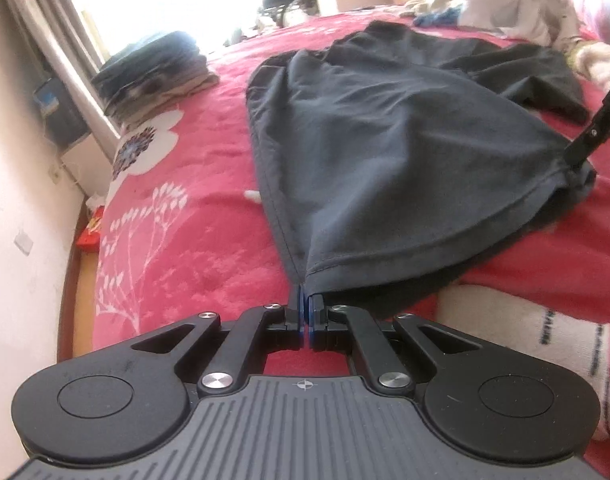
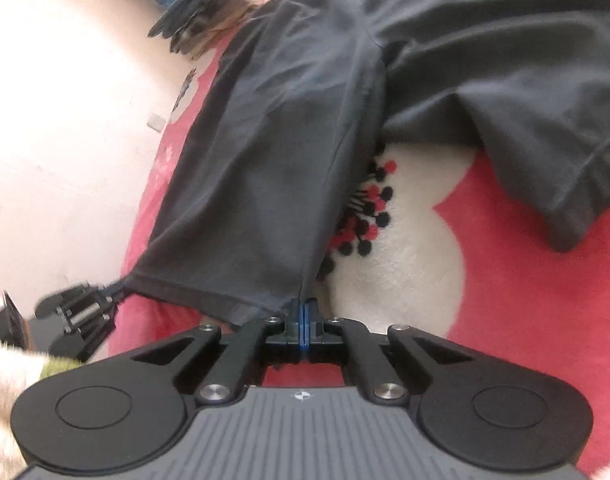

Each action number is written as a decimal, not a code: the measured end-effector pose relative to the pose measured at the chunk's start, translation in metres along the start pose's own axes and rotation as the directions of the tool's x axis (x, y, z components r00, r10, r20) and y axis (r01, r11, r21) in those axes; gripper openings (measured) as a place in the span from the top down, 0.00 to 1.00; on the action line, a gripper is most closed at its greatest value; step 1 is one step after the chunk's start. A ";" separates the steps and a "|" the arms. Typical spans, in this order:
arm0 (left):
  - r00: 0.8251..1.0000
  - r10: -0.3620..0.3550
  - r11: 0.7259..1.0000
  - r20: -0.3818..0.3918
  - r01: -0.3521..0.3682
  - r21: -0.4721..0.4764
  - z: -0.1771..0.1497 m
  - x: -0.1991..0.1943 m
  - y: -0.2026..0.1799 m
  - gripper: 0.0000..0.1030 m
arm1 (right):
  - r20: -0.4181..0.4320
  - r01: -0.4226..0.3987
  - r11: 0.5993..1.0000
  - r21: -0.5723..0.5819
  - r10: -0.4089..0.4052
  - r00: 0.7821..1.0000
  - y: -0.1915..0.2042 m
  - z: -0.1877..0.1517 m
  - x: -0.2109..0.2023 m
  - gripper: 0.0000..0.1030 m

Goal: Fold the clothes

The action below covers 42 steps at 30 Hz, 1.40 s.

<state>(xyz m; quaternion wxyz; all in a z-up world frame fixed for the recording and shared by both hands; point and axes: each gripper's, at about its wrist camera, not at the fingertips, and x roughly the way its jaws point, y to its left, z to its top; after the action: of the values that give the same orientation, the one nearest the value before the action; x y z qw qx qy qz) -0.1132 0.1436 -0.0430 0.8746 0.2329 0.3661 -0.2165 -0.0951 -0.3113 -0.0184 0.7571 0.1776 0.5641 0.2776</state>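
Note:
A black T-shirt lies spread on a red flowered bedspread. My left gripper is shut on the shirt's bottom hem at its near left corner. My right gripper is shut on the other hem corner; it also shows in the left wrist view at the right. The hem hangs stretched between both grippers, slightly lifted. The shirt fills the right wrist view, one sleeve lying out to the right. The left gripper shows at the left there.
A stack of folded clothes sits at the bed's far left by the window curtain. A heap of unfolded light clothes lies at the far right. A wall runs along the bed's left edge.

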 end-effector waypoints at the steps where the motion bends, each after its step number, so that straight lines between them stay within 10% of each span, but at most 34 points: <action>1: 1.000 -0.004 1.000 -0.004 0.004 0.008 0.000 0.000 -0.001 1.00 | -0.007 0.002 1.000 0.004 -0.002 1.000 -0.001 0.000 0.001 0.99; 13: 0.993 -0.011 0.999 -0.116 0.016 0.039 -0.006 0.017 -0.002 0.97 | -0.144 0.042 0.997 0.070 -0.032 0.989 -0.017 -0.005 0.029 0.98; 21: 0.971 -0.015 0.998 -0.238 0.000 -0.062 -0.009 0.005 0.026 0.65 | -0.128 0.010 0.998 0.070 -0.001 0.992 -0.021 0.002 0.000 0.53; 26: 0.956 0.030 0.975 -0.292 -0.093 -0.204 -0.003 -0.011 0.069 0.65 | -0.062 0.008 0.997 0.079 -0.003 0.998 -0.035 0.015 -0.050 0.52; 29: 0.983 0.046 0.940 -0.177 -0.103 -0.324 0.038 -0.017 0.097 0.65 | 0.039 0.037 0.991 0.131 -0.042 0.998 -0.057 0.038 -0.085 0.50; 33: 0.992 -0.122 0.945 0.018 0.121 -0.305 0.120 0.002 0.071 0.60 | 0.169 0.139 0.966 0.220 -0.178 0.970 -0.096 0.075 -0.129 0.48; 36: 0.911 -0.406 0.883 0.066 0.410 -0.229 0.175 0.034 0.014 0.58 | 0.212 0.225 0.943 0.246 -0.278 0.937 -0.125 0.102 -0.150 0.40; 41: 0.621 -0.781 0.615 -0.058 0.752 -0.238 0.215 0.091 -0.105 0.57 | 0.188 0.258 0.913 0.315 -0.327 0.926 -0.174 0.136 -0.154 0.32; 42: 0.597 -0.797 0.598 -0.089 0.763 -0.245 0.215 0.099 -0.123 0.57 | 0.183 0.254 0.908 0.332 -0.326 0.928 -0.184 0.141 -0.152 0.32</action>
<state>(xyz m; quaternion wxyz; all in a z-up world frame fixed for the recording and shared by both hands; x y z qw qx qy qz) -0.0013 -0.0967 -0.0125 0.6690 -0.0127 0.5302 -0.5207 0.0484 -0.5436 0.0314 0.8149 0.2365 0.5269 0.0487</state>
